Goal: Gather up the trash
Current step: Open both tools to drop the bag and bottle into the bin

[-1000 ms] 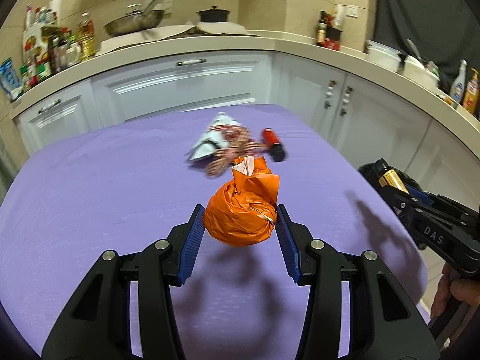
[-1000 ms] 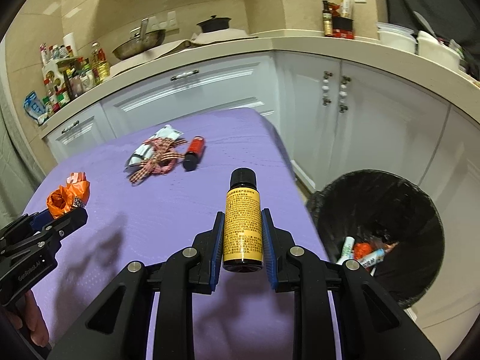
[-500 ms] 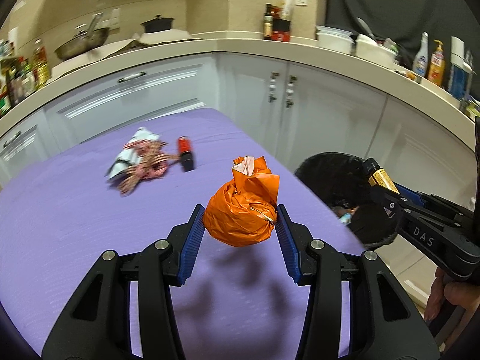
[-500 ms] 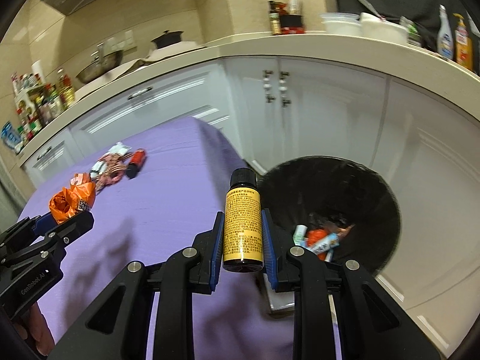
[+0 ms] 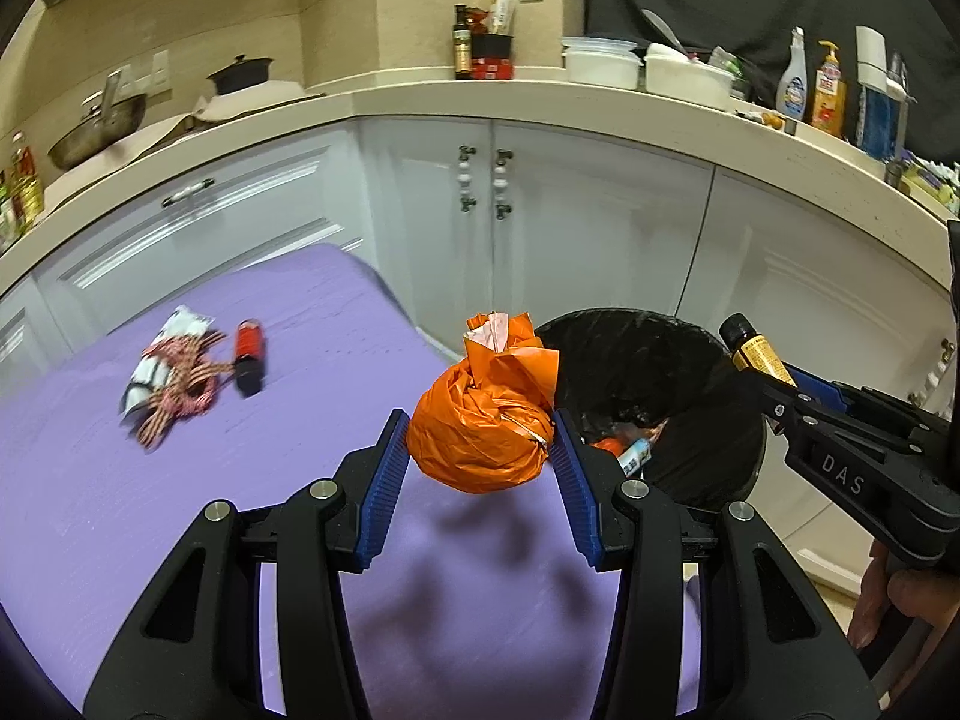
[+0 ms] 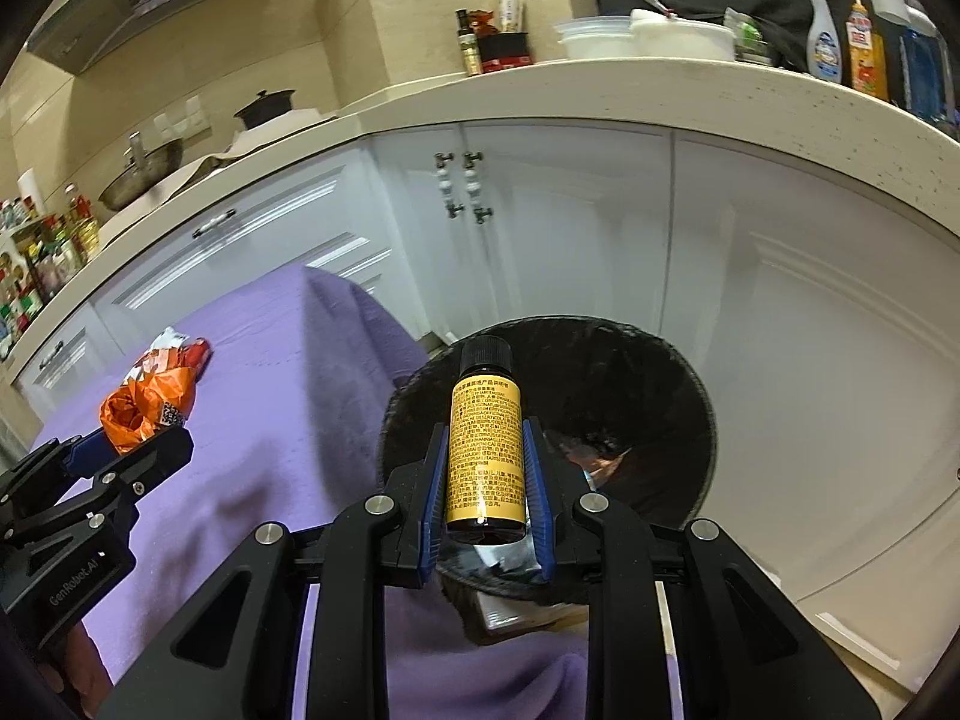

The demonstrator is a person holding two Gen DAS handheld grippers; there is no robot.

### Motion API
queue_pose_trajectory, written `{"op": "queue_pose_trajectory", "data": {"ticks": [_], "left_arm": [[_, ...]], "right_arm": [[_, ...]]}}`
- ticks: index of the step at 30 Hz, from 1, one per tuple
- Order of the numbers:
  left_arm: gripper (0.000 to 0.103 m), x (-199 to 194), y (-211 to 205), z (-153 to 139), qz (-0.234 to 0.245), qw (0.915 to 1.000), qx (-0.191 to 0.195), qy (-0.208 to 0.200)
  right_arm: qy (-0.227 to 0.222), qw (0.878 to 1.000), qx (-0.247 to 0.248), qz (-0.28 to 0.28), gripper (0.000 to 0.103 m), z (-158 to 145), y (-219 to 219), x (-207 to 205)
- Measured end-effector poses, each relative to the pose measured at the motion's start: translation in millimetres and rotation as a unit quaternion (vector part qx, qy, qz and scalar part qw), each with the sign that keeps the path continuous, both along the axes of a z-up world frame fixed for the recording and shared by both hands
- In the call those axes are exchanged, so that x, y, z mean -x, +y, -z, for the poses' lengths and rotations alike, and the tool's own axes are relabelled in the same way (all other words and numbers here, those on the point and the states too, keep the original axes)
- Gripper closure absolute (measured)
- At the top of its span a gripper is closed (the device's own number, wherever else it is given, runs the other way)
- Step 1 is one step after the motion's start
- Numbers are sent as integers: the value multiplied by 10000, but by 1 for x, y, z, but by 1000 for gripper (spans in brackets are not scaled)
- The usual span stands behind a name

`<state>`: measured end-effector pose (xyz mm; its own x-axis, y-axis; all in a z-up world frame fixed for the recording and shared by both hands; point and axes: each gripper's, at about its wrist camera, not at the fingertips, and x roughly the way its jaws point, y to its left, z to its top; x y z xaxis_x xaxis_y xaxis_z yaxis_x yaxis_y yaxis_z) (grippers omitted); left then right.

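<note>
Carry-to-bin step: left gripper point(image 5: 480, 462) clamps the orange bag point(image 5: 483, 426), right gripper point(image 6: 485, 474) clamps the bottle point(image 6: 483, 450) over the bin point(image 6: 690, 396) (bag short of rim); next, open fingers once centred.

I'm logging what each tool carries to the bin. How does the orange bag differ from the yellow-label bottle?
The orange bag is crumpled, soft plastic, knotted on top; the yellow-label bottle is rigid, smooth, black-capped. The bag is wide and fills the left tool; the bottle is slim and upright in the right tool. Both are clamped between blue pads, near the black bin.
</note>
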<state>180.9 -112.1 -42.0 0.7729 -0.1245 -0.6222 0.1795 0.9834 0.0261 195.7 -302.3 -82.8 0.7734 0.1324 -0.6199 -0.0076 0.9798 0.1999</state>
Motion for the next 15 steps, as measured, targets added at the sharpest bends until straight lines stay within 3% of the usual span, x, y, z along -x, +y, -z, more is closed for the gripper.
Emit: {"op": "queue_pose_trajectory", "data": {"ticks": [15], "left_arm": [[57,-34,-47,10,261,9996,-65,52]], "right_arm": [[54,9996,22,259,78,6,-29,-18]]}}
